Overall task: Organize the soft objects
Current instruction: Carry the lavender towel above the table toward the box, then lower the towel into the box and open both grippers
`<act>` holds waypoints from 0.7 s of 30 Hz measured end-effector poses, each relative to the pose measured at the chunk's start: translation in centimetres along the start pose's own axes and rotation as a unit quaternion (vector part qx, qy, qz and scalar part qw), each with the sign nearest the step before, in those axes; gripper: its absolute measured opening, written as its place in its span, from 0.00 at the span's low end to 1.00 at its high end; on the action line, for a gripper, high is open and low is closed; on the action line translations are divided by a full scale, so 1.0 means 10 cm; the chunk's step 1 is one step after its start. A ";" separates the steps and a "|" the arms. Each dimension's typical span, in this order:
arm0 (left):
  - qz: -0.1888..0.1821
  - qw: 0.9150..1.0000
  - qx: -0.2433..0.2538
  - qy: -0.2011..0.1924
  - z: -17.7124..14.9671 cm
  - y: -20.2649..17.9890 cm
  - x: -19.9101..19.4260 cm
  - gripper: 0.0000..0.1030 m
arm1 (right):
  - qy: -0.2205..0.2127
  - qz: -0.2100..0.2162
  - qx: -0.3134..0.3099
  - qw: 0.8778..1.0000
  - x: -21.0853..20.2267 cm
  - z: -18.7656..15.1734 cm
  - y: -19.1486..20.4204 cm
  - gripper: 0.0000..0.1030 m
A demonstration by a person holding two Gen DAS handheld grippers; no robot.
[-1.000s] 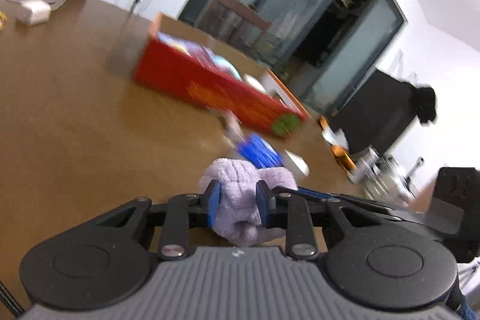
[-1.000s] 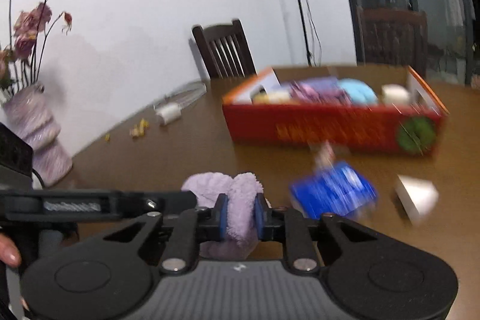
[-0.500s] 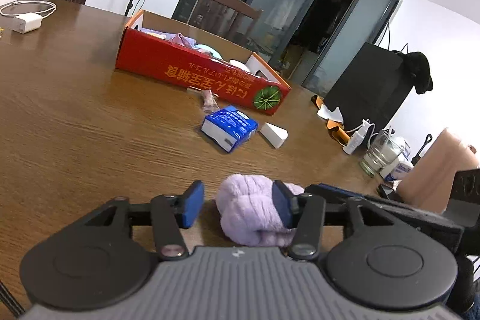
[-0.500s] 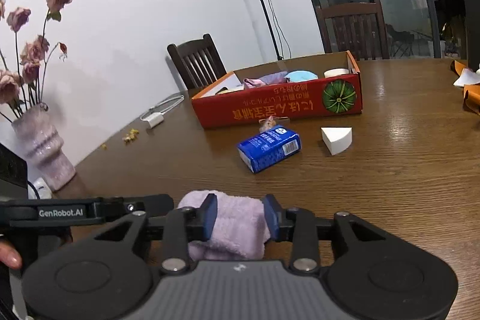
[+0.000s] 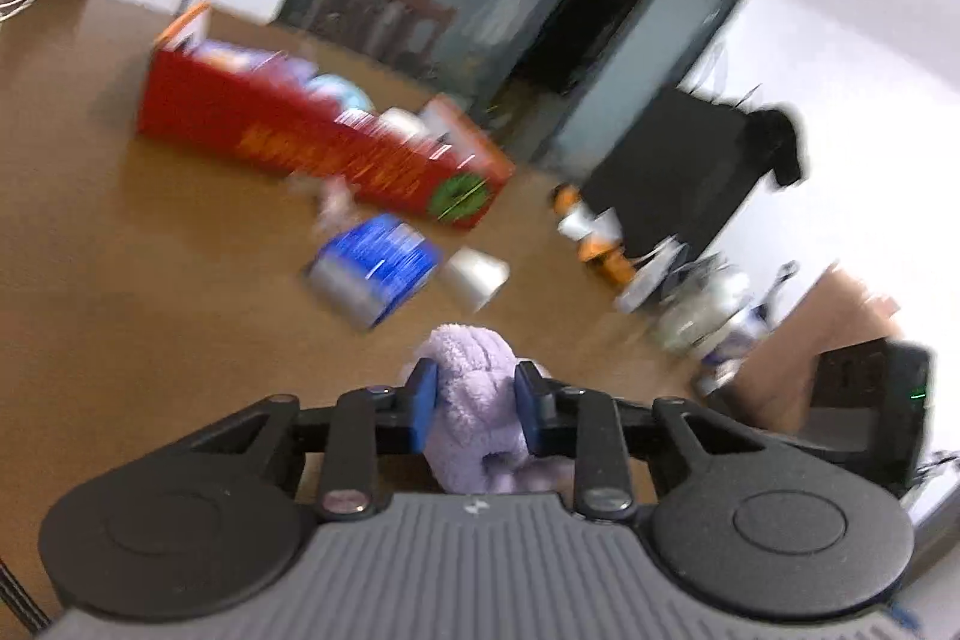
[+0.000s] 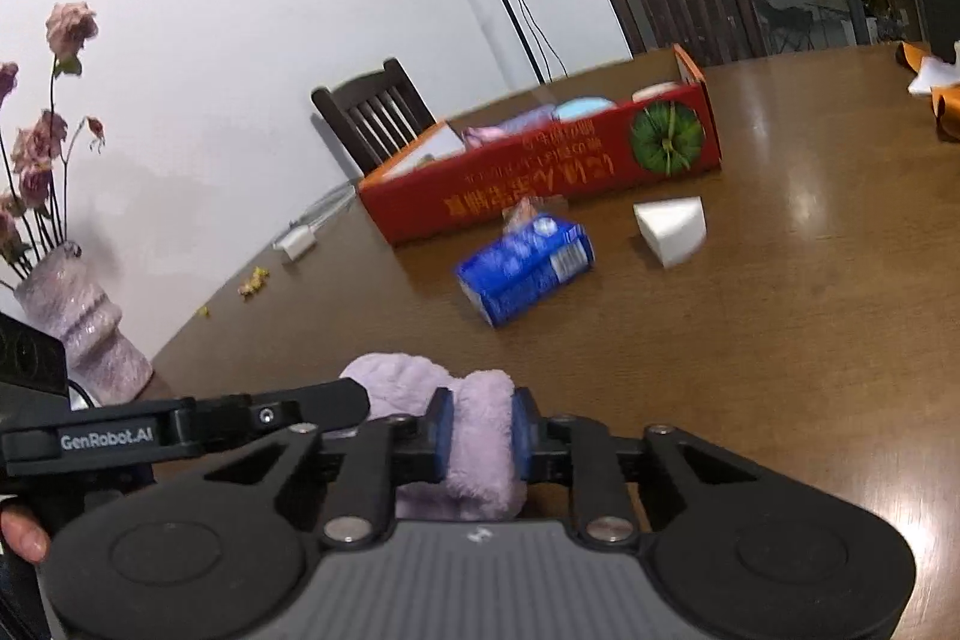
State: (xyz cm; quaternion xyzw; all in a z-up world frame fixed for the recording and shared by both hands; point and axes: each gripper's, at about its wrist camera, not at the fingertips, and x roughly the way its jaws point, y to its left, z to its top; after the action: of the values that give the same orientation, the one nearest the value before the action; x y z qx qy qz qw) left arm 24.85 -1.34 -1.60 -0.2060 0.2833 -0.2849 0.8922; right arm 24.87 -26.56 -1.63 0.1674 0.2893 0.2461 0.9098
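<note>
Towel [image 5: 474, 412], lilac and rolled, sits clamped between both tongs, left tongs [image 5: 474, 409] and right tongs [image 6: 480, 430] closing on it; red box [image 6: 540, 184] lies ahead across the tabletop [image 6: 750, 340].

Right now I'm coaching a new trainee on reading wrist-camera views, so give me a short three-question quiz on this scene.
1. True or false: the blue packet lies inside the red box.
2. What do the left gripper and right gripper pinch?
3. The white wedge sits: A) on the table, B) in the box, C) in a gripper.

Key: 1 false; 2 the lilac towel, jaws closing on it; 3 A.
</note>
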 end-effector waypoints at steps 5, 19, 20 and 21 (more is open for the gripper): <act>-0.008 0.998 0.038 -0.047 0.91 -0.02 0.28 0.27 | -0.049 0.016 -0.037 0.998 0.23 0.85 0.03 0.18; 0.103 0.994 0.019 0.036 1.94 0.84 1.81 0.26 | 0.029 -0.030 -0.029 0.999 2.01 2.15 -0.58 0.18; 0.113 0.992 0.029 0.047 1.90 0.88 1.83 0.26 | 0.038 -0.033 -0.032 0.998 2.06 2.12 -0.59 0.18; 0.122 0.990 0.036 0.056 1.88 0.90 1.86 0.26 | 0.047 -0.038 -0.037 0.998 2.12 2.10 -0.58 0.18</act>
State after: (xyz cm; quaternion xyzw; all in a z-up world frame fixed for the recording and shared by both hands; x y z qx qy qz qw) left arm 52.61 -2.33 0.61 -0.1220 0.3452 -0.1951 0.9099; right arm 54.79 -23.25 2.68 0.1110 0.3288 0.2298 0.9093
